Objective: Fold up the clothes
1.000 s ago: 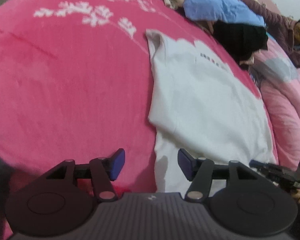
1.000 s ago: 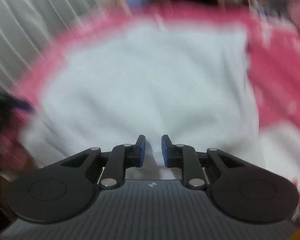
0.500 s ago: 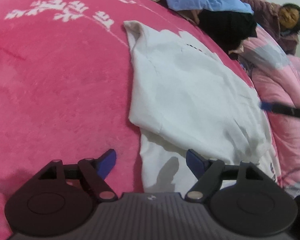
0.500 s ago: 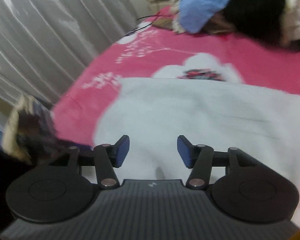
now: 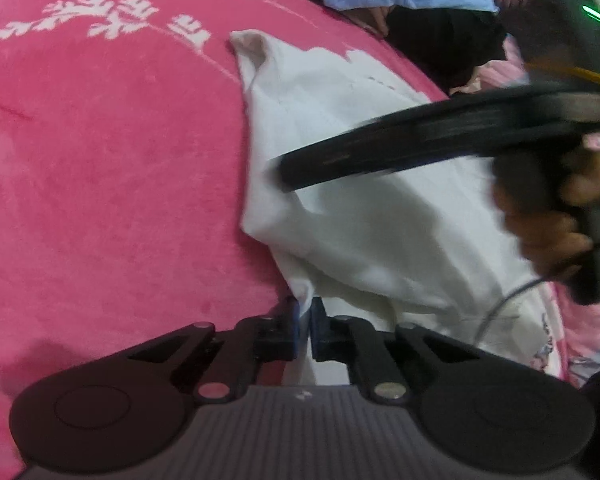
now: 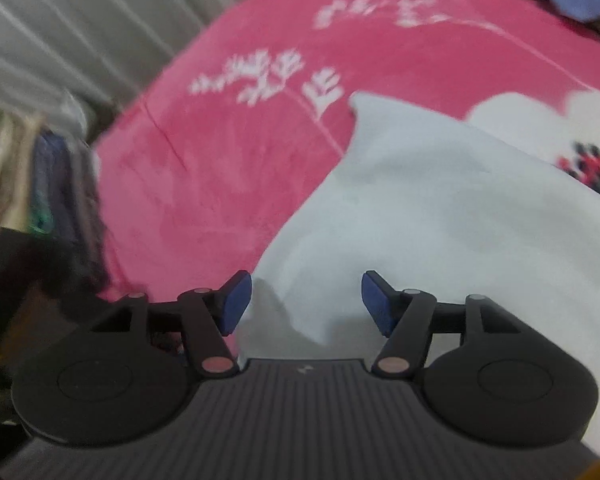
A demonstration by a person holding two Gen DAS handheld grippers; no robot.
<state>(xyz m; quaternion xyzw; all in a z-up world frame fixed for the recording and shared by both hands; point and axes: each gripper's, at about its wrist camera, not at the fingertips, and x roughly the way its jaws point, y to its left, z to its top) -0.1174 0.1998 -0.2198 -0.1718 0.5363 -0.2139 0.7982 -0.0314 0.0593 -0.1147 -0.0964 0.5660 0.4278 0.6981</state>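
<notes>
White garment spread on the pink blanket, left gripper pinched tight on its near edge after just closing, right gripper above the cloth, jaws parted and empty, having just been opening

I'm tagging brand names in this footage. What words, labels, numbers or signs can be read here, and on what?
None can be read.
white garment: small dark marks near its far edge, too small and blurred to read.
pink blanket: only white leaf sprigs and a flower print, no lettering.
</notes>
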